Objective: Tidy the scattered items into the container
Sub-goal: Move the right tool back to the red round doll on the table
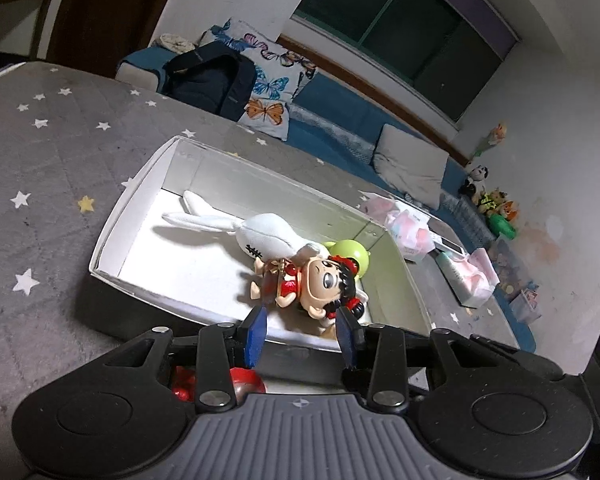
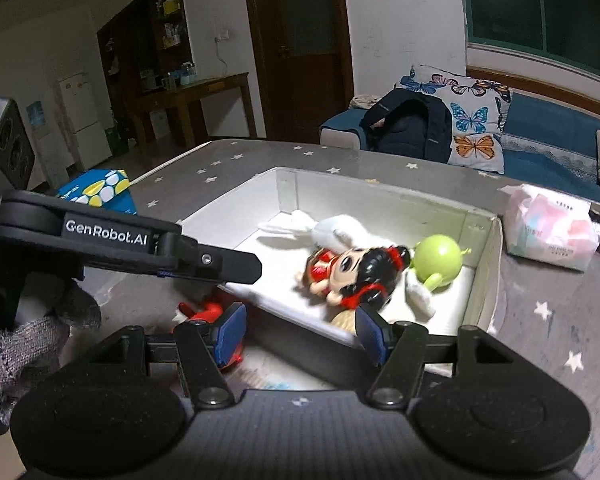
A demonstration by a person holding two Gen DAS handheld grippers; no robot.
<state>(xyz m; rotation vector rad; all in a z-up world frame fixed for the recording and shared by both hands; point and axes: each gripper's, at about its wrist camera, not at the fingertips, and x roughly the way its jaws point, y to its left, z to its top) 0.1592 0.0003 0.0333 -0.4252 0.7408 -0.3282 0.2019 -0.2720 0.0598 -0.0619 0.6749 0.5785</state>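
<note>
A white cardboard box [image 1: 112, 240] [image 2: 484, 248] sits on a grey star-patterned mat. Inside lie a white plush rabbit [image 1: 260, 232] [image 2: 340, 228], a black-haired doll in red [image 1: 324, 280] [image 2: 360, 268] and a green round toy [image 1: 352, 252] [image 2: 438, 258]. My left gripper [image 1: 300, 330] hovers over the box's near wall, open, with nothing between its blue pads; the doll lies just beyond them. My right gripper [image 2: 302, 332] is also open and empty above the near wall. A red toy [image 2: 208, 312] [image 1: 242, 380] lies on the mat outside the box, by the right gripper's left finger.
In the right wrist view the left gripper's black arm [image 2: 140, 240] crosses from the left, held by a grey-gloved hand [image 2: 28, 340]. A pink tissue pack [image 2: 548, 232] lies right of the box. A dark backpack [image 2: 412, 128] and a butterfly pillow [image 2: 476, 120] rest on the blue sofa behind.
</note>
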